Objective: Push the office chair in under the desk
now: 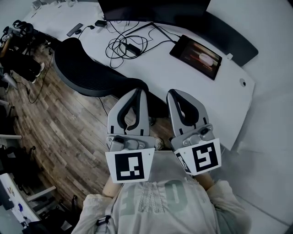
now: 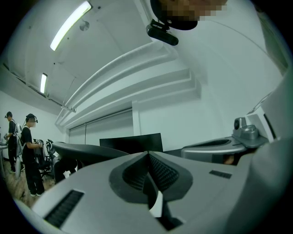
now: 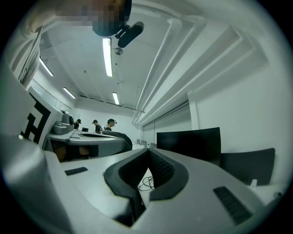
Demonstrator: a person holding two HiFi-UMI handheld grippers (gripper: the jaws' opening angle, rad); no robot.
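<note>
The black mesh office chair [image 1: 89,68] stands at the white desk [image 1: 229,98], its seat tucked partly under the desk's edge and its backrest over the wood floor. In the head view both grippers are held upright close to my chest, away from the chair. My left gripper [image 1: 138,93] is shut with nothing between its jaws. My right gripper [image 1: 175,96] is shut and empty too. The left gripper view shows the chair's back [image 2: 82,151] as a dark curve behind the closed jaws. The right gripper view looks over the desk.
On the desk lie a tablet [image 1: 197,55], a tangle of black cables [image 1: 126,43] and a monitor [image 1: 151,9]. Dark bags and gear [image 1: 18,55] sit on the floor at the left. Other people [image 2: 29,151] stand further off in the room.
</note>
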